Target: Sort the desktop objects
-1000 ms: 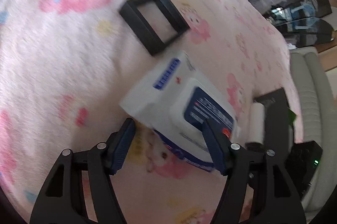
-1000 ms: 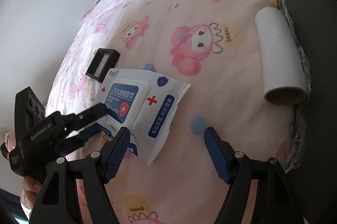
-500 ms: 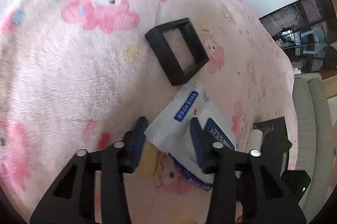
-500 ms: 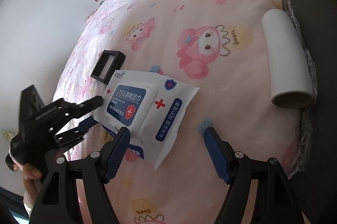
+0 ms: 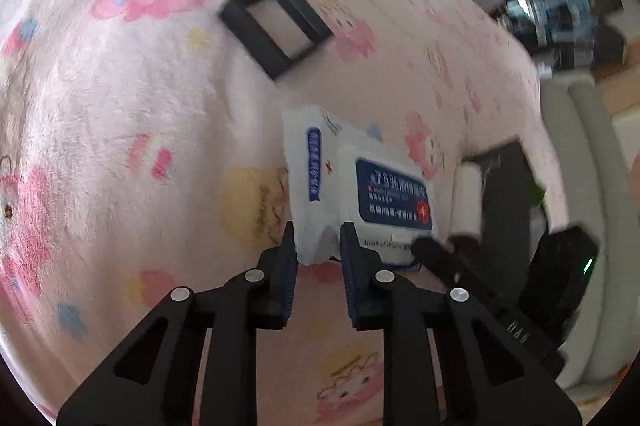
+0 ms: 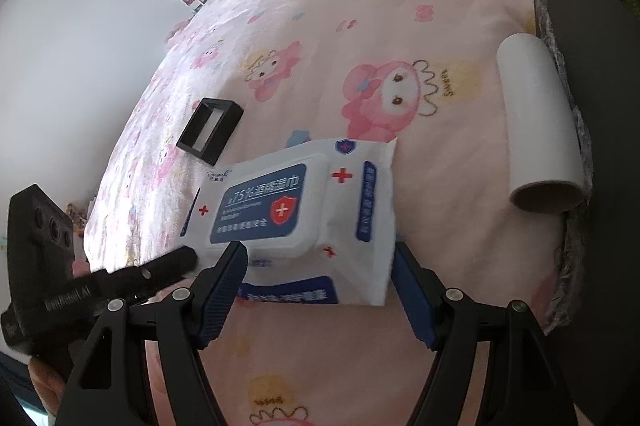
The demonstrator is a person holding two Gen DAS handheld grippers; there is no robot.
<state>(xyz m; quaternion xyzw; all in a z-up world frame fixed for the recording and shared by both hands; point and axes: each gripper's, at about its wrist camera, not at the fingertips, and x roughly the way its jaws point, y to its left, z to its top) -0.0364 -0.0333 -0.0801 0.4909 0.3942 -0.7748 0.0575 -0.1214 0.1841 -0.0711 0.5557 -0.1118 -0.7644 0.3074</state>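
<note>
A white and blue pack of wet wipes (image 5: 352,186) lies tilted over the pink cartoon blanket (image 5: 120,106). My left gripper (image 5: 318,246) is shut on the near corner of the pack. In the right wrist view the wet wipes pack (image 6: 296,202) sits between the fingers of my right gripper (image 6: 320,278), which is open around it. The left gripper (image 6: 120,282) shows there at the pack's left edge. A black square frame (image 5: 276,26) lies on the blanket beyond the pack; it also shows in the right wrist view (image 6: 210,130).
A white paper roll (image 6: 540,126) lies at the right by crinkled foil and a dark board (image 6: 592,26). A black device with a green light (image 5: 560,274) stands at the blanket's edge. A grey sofa (image 5: 580,146) is beyond. The blanket (image 6: 360,26) covers the whole surface.
My left gripper has closed from open onto the corner of the wet wipes pack and lifted that end. The right gripper has moved in so its fingers straddle the pack.
</note>
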